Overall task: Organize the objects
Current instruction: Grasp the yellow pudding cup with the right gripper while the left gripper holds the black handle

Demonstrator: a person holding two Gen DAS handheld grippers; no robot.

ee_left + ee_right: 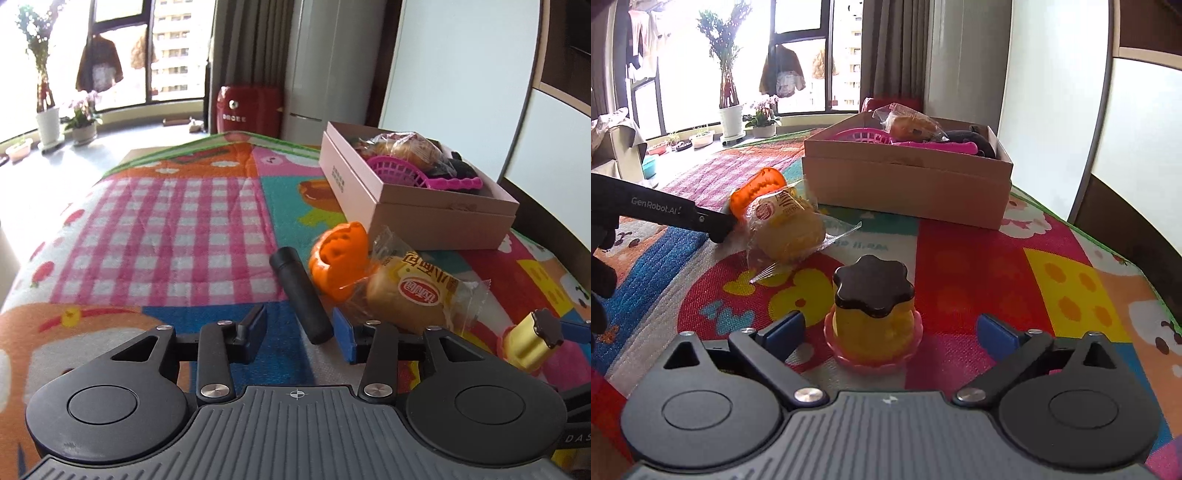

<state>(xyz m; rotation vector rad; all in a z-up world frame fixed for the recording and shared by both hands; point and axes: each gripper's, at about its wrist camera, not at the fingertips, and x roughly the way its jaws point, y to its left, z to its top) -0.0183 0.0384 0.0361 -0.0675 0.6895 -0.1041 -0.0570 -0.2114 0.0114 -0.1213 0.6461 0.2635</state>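
My left gripper (301,328) is open, its blue pads either side of the near end of a black cylinder (301,295) lying on the mat. Beyond it lie an orange toy pumpkin (338,258) and a wrapped bun (410,295). My right gripper (890,332) is open around a yellow toy pudding (873,314) with a dark brown top on a pink dish; the pads stand apart from it. The pudding also shows in the left wrist view (532,343). The bun (786,229) and pumpkin (757,188) lie at left of the right wrist view, by the left gripper's finger (713,221).
A pink cardboard box (417,214) stands at the back right, holding a pink basket (397,168), another wrapped bun and dark items; it also shows in the right wrist view (905,184). A colourful quilted mat (166,229) covers the table. A white panel stands behind the box.
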